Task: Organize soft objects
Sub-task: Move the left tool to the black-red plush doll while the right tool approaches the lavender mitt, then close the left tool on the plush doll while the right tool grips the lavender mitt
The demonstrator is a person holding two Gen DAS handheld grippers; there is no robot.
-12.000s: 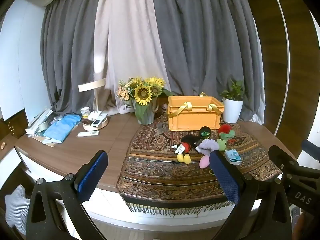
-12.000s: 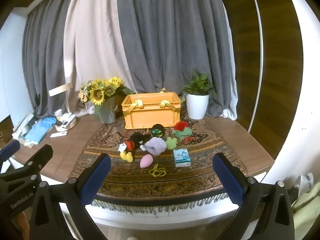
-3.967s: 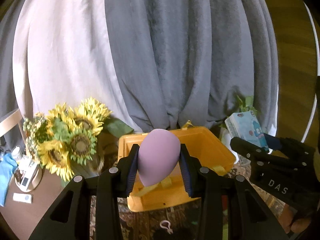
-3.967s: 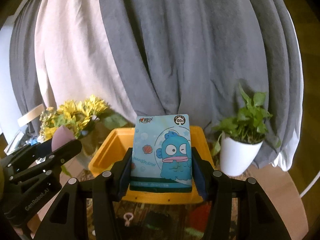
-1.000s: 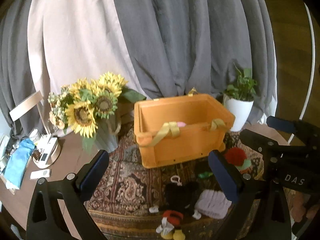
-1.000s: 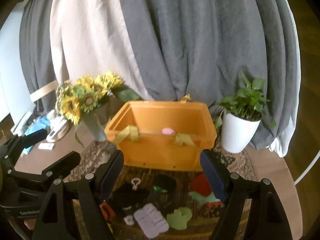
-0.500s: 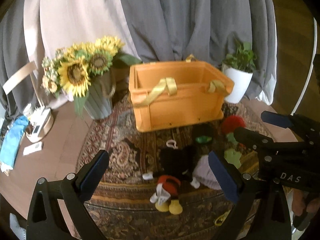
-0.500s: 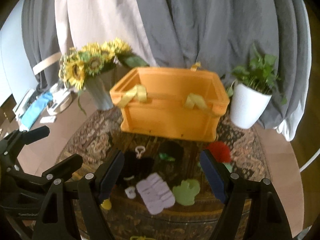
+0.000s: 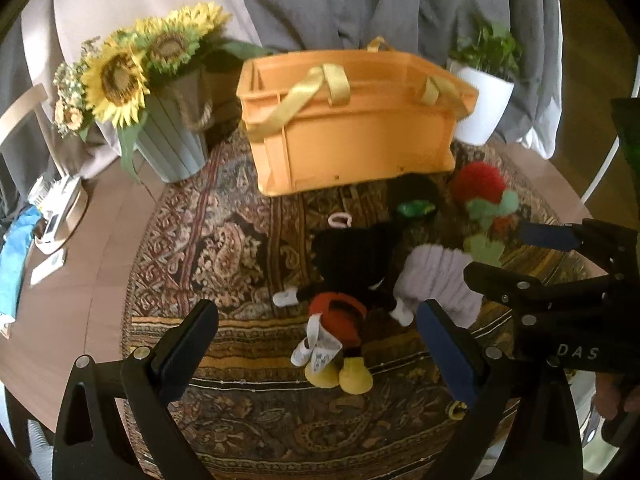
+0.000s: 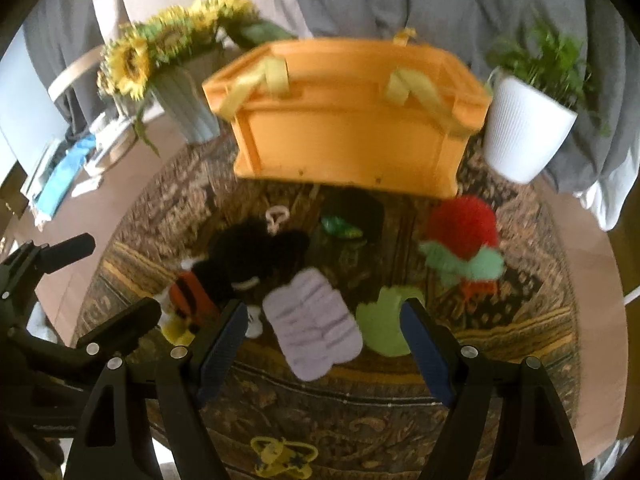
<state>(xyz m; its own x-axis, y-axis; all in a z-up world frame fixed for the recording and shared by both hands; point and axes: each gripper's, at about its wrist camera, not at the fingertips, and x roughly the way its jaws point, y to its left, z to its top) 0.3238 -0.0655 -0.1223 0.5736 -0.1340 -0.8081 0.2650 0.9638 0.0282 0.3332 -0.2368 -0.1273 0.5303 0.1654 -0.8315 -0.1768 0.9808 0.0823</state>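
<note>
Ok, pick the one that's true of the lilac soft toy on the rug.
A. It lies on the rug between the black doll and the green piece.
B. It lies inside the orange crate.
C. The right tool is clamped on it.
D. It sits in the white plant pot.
A: the lilac toy lies flat on the rug, the black doll on one side and the green piece on the other, with the right tool open and not clamped on it.

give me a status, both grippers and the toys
Left gripper open, empty, over mouse plush. Right gripper open, empty, over lilac plush. Crate behind, nothing blocking.
</note>
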